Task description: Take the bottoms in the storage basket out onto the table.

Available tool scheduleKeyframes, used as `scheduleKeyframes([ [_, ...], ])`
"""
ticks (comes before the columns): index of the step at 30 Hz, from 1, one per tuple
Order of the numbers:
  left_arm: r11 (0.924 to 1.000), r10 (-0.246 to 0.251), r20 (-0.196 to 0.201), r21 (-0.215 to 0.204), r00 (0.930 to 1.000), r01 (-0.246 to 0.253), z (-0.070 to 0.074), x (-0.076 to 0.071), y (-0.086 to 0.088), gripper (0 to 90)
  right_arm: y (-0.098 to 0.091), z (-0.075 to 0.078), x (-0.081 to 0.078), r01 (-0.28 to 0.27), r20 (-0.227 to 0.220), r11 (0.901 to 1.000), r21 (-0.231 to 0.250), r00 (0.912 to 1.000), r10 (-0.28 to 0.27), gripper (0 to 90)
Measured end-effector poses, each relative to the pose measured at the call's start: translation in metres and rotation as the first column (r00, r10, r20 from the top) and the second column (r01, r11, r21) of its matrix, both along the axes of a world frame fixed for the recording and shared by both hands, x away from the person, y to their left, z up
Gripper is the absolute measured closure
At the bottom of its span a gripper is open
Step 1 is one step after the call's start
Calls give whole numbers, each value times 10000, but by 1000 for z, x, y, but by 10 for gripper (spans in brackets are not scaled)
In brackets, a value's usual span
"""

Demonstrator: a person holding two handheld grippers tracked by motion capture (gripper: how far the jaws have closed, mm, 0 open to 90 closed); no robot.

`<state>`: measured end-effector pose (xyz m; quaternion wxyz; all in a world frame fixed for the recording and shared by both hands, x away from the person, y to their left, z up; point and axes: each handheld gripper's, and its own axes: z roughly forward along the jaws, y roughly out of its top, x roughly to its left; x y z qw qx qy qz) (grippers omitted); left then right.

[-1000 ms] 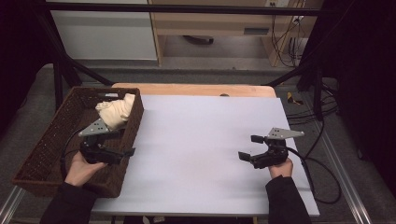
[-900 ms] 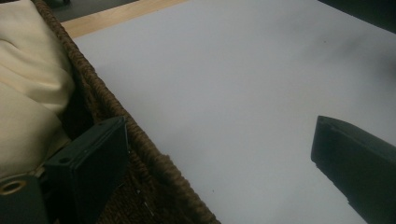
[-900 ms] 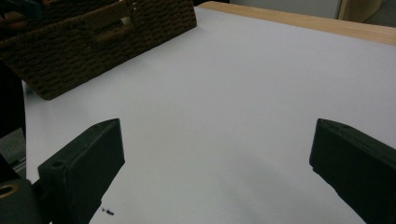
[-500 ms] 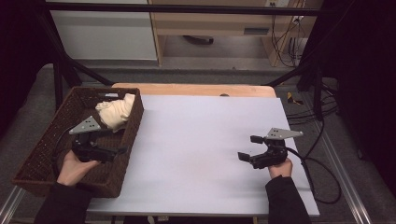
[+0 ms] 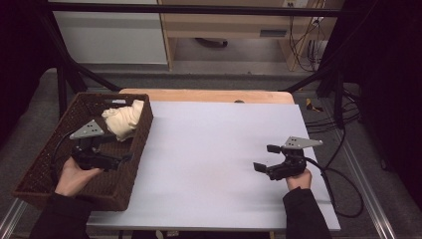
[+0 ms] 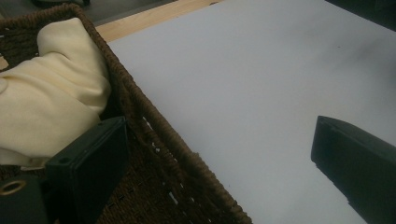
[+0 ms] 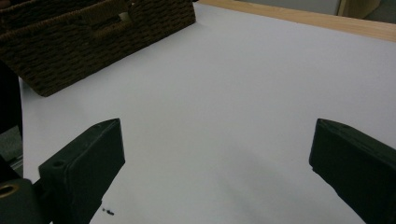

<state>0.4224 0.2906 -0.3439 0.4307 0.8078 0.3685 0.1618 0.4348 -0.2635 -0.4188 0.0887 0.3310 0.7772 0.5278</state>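
High view: your left gripper (image 5: 117, 159) hangs over the wicker basket (image 5: 47, 164), jaws spread and empty, near the cream cloth (image 5: 124, 118) bundled inside. Your right gripper (image 5: 266, 158), jaws wide, holds nothing. Left gripper view shows the jaws straddling the basket's wall.

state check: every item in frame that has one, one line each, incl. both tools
Left tool: open, holding nothing, jaws straddling the basket's near wall.
Right tool: open, holding nothing, over the white table sheet.
Dark brown woven wicker basket: upright at the table's left edge.
Crumpled cream cloth: bunched inside the basket's far corner, ungripped.
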Motion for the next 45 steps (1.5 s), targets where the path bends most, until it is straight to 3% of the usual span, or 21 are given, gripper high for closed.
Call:
scheduleKeyframes([
  [20,9981,-92,277,609,9996,75,28,-4,-3,40,0,0,0,-9,2,10000,-34,10000,9,39],
  [45,9956,-167,315,929,9994,137,39,21,1,21,2,-2,1,13,-33,9999,-121,10000,-13,40],
])
